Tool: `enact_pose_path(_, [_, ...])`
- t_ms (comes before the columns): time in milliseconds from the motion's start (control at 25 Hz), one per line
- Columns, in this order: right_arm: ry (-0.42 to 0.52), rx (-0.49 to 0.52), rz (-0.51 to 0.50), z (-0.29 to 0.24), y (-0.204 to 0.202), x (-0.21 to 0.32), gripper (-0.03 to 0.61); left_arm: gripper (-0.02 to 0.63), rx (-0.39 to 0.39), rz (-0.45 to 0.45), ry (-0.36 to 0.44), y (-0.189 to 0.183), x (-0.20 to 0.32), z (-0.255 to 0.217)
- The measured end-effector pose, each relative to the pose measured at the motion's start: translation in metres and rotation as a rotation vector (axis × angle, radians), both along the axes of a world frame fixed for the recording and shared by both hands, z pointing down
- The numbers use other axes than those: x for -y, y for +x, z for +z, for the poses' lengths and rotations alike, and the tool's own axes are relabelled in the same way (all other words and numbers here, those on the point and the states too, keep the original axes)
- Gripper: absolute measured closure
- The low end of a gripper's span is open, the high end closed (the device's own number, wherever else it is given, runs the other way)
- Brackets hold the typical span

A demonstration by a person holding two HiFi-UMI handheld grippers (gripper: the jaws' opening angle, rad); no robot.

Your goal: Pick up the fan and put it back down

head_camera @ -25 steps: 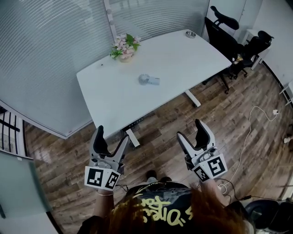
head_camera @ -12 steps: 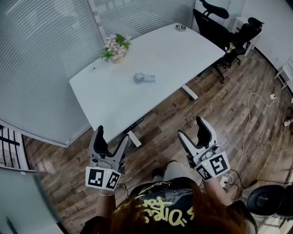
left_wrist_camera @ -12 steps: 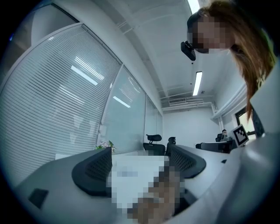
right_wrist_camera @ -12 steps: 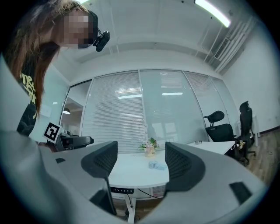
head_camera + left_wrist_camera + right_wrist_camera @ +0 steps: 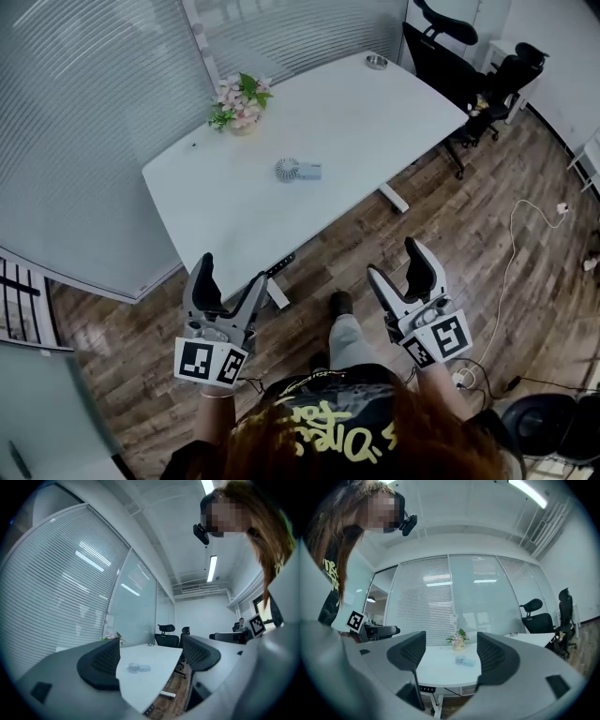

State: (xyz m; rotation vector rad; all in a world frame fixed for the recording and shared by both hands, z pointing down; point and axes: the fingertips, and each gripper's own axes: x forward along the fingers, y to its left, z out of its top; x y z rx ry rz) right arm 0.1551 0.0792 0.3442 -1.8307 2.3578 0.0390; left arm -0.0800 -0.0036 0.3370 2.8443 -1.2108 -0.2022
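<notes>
Clearly the pick has not begun: the fan (image 5: 298,170) lies flat near the middle of the white table (image 5: 394,112), untouched, with bare tabletop all round it. Its round head points toward the table's flower end and its short handle toward the opposite end. The flower pot (image 5: 239,101) stands at the table's back corner by the glass wall and a small bowl (image 5: 376,62) sits at its far end. Both are well apart from the fan, so neither should crowd a grasp.

The person stands on the wooden floor off the table's near edge, well short of reaching it. The left gripper (image 5: 230,279) and the right gripper (image 5: 396,262) are held low in front of the body, side by side, pointing toward the table. That looks like a carrying posture for the approach rather than a reach.

Each gripper's own view shows its two jaws spread wide with nothing between them; only the distant table and fan appear through the gap. Holding them open this way probably readies either one to close on the fan's slim handle or head once the table is within reach. Which gripper will take it cannot be judged from here, as both frame the fan about equally
</notes>
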Motion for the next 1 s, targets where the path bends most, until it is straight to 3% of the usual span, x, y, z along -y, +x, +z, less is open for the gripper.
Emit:
enact_pose_path(720, [0.024, -0.009, -0.155, -0.011, 0.052, 0.169, 0.256, 0.198, 0.014, -0.108, 0.032, 0.052, 0.132, -0.012])
enact_pose_path(1000, [0.015, -0.003, -0.214, -0.009, 0.068, 0.221, 0.256, 0.198, 0.003, -0.178, -0.002, 0.062, 0.171, -0.008])
